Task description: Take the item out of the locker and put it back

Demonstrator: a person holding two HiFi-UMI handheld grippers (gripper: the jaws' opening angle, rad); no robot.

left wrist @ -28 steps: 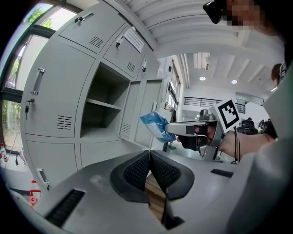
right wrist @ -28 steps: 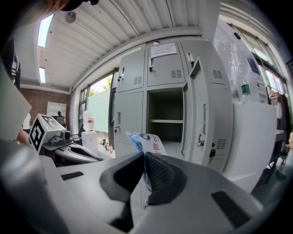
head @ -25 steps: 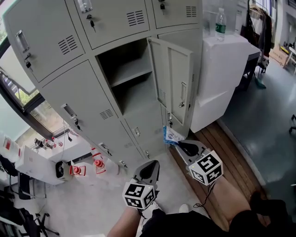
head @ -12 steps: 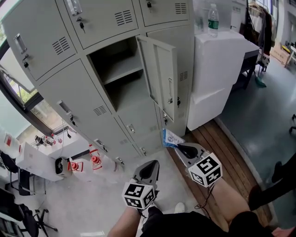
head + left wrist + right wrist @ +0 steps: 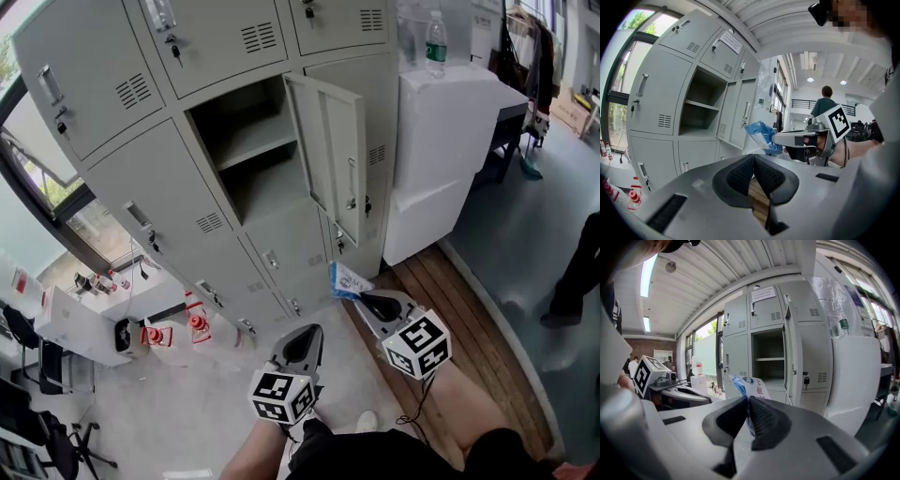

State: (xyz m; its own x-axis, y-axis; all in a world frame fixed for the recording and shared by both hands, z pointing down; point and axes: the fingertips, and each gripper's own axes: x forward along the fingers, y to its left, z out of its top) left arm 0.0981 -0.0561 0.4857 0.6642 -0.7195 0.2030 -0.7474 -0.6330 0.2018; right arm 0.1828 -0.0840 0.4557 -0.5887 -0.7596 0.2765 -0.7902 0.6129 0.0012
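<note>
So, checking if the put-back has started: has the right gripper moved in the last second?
No, not noticeably: the right gripper still holds the blue packet just below the lower corner of the open locker door.

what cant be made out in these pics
- Print on the blue packet: too small in every view, and its lower part is hidden between the right claw pads.
- Taped notice: text too small, right gripper view.
- Person: cut off by the head view's right edge.
</note>
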